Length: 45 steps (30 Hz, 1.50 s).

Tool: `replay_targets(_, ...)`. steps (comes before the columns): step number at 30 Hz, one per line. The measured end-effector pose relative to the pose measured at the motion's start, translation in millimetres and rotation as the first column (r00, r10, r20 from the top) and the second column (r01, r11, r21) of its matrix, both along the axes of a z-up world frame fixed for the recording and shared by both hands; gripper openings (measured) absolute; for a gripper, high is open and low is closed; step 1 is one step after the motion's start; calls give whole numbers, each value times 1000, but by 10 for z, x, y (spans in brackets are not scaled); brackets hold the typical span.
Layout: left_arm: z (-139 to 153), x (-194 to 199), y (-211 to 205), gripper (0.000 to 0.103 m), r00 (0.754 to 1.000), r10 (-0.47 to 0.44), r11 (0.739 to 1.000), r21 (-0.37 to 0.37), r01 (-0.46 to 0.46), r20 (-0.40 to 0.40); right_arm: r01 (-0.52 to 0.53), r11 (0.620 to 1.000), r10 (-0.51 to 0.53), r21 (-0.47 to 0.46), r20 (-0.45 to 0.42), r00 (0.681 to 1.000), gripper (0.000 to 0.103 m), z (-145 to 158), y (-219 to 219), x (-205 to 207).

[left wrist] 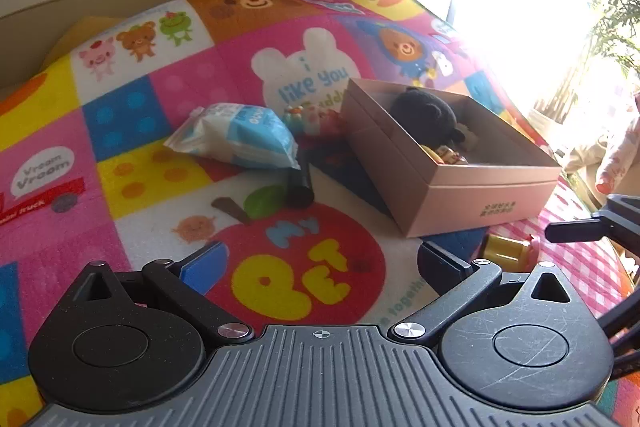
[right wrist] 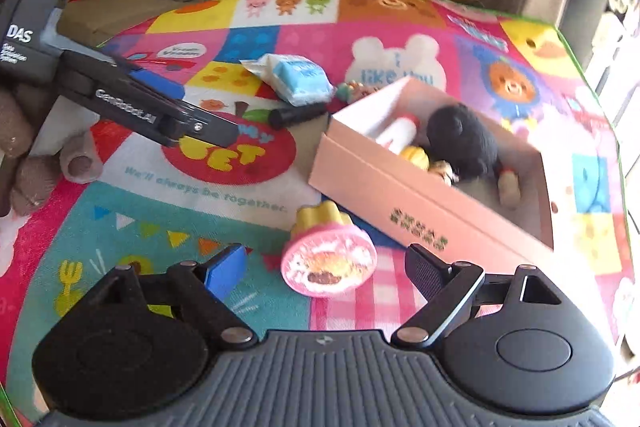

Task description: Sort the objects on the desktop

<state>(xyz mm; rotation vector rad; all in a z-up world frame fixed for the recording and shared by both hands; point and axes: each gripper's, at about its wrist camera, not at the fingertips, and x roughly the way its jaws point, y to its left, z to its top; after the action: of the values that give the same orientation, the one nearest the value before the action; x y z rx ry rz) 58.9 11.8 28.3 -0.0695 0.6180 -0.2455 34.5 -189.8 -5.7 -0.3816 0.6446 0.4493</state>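
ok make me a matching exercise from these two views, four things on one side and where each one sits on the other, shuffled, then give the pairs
Things
1. black plush bear
2. blue and white soft packet
3. black cylindrical marker
4. pink round stamp with yellow fries-shaped top

Places
A. on the mat just ahead of the open right gripper
B. lying on the mat between the packet and the box
C. inside the pink cardboard box
D. on the mat beyond the marker, left of the box

Pairs: 1-C, 2-D, 3-B, 4-A
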Motion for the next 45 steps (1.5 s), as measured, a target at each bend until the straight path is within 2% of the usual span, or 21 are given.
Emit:
replay_targets(1,-8,-2,-30,103,1000,-10,1000,4,10,-5,17,1000,-17,17,-13,1000,87,-60,-49,34)
replay_targets(3,-16,-14,-70,103,1000,-18,1000,15,18,-10,40,998,-37,55,-56,998,80,-158,-117,127)
replay_targets(5,-20,-22,-81,103,1000,-14,999,29,15,-14,42,990,-29,131,-102,994,59,-202,-188,220)
replay_targets(6,-23,-24,-80,103,1000,-10,999,37,10,-17,44,986,-25,161,-116,993,53,-191,-210,239)
replay_targets(10,-45,-13,-59,103,999,8,998,60,-6,-32,56,980,-43,192,-71,997,53,-84,-229,180)
replay_targets(17,-107,60,-140,103,999,4,997,73,-1,-45,13,997,-12,78,-2,1000,51,-69,-101,-14)
replay_targets(21,-112,108,-181,103,1000,9,995,98,-7,-25,9,996,-8,92,-13,1000,53,-118,-156,-106)
replay_targets(23,-84,193,-184,103,999,34,992,118,-34,6,35,990,-32,138,-23,999,72,-121,-239,-141)
replay_targets(26,-24,401,-187,102,997,54,989,134,-60,46,104,969,-97,224,-43,994,76,-146,-374,-171)
replay_targets(28,-7,554,-227,78,997,48,985,161,-57,56,152,947,-137,282,-74,988,76,-190,-464,-184)
replay_targets(29,-15,637,-255,54,998,44,983,177,-51,44,177,935,-158,306,-86,984,76,-210,-503,-195)
replay_targets(31,-57,768,-303,57,999,43,982,185,-48,34,217,913,-199,345,-87,976,76,-218,-575,-228)
replay_targets(34,-137,908,-366,57,998,52,974,219,-57,28,265,891,-260,369,-64,963,84,-229,-622,-250)
replay_targets(38,-206,982,-343,46,997,78,974,214,-76,2,292,887,-281,357,-84,956,84,-253,-622,-209)
replay_targets(39,-200,970,-339,31,997,79,973,217,-78,3,294,887,-282,355,-86,956,84,-256,-621,-206)
replay_targets(40,-193,949,-339,25,997,81,971,225,-80,4,294,888,-283,354,-86,955,85,-258,-619,-205)
replay_targets(42,-172,876,-328,25,997,71,973,220,-70,1,297,886,-288,356,-82,954,87,-256,-621,-211)
replay_targets(45,-131,636,-331,25,999,31,979,200,-28,-9,309,875,-305,374,-71,950,97,-249,-642,-236)
